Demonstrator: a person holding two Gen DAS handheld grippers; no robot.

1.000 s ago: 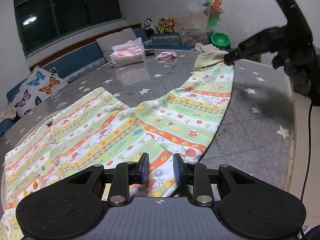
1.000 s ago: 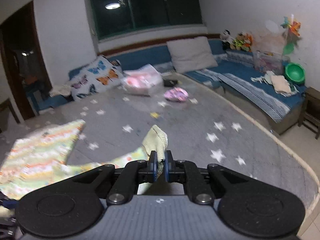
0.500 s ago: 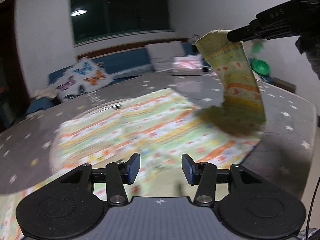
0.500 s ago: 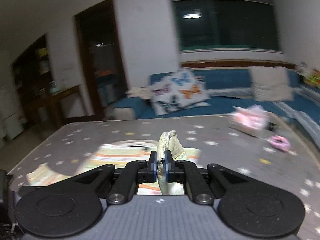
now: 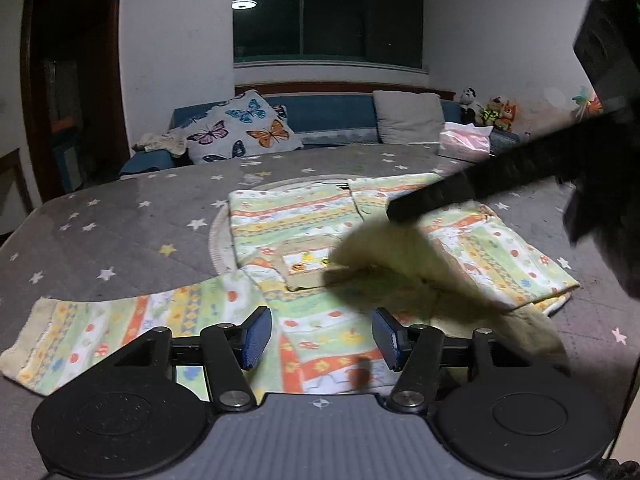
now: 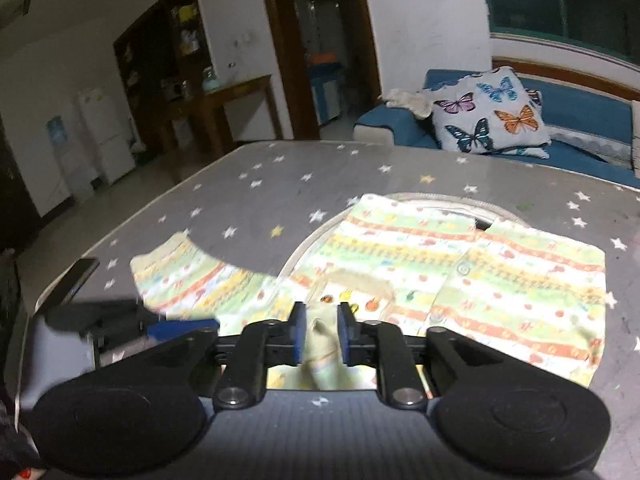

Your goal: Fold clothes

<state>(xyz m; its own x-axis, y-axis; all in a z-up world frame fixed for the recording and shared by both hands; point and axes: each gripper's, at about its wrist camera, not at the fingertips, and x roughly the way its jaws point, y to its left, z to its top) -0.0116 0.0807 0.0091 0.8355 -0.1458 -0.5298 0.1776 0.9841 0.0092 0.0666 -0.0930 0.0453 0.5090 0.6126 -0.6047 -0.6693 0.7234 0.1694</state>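
Note:
A patterned pyjama shirt [image 5: 304, 216] in green, yellow and orange stripes lies flat on the grey star-print table [image 5: 120, 216]. Its left sleeve [image 5: 120, 324] stretches out to the left. My left gripper [image 5: 322, 338] is open and empty above the shirt's near hem. My right gripper [image 6: 322, 334] has its jaws a little apart with the cuff of the right sleeve [image 6: 320, 340] between them, folded over the shirt's chest. In the left wrist view the right gripper [image 5: 400, 210] reaches in from the right above the blurred sleeve [image 5: 400, 256]. In the right wrist view the shirt [image 6: 480, 264] spreads ahead.
A blue sofa [image 5: 332, 112] with a butterfly pillow [image 5: 244, 128] and grey cushion [image 5: 408, 118] runs behind the table. A pink tissue pack [image 5: 466, 142] sits at the table's far right. Soft toys [image 5: 486, 110] sit on the sofa. A phone [image 6: 76, 276] lies near the table's left edge.
My right gripper carried the sleeve cuff up and across onto the shirt's chest, and its jaws have parted slightly. My left gripper opened wide and swung to face the shirt from its hem.

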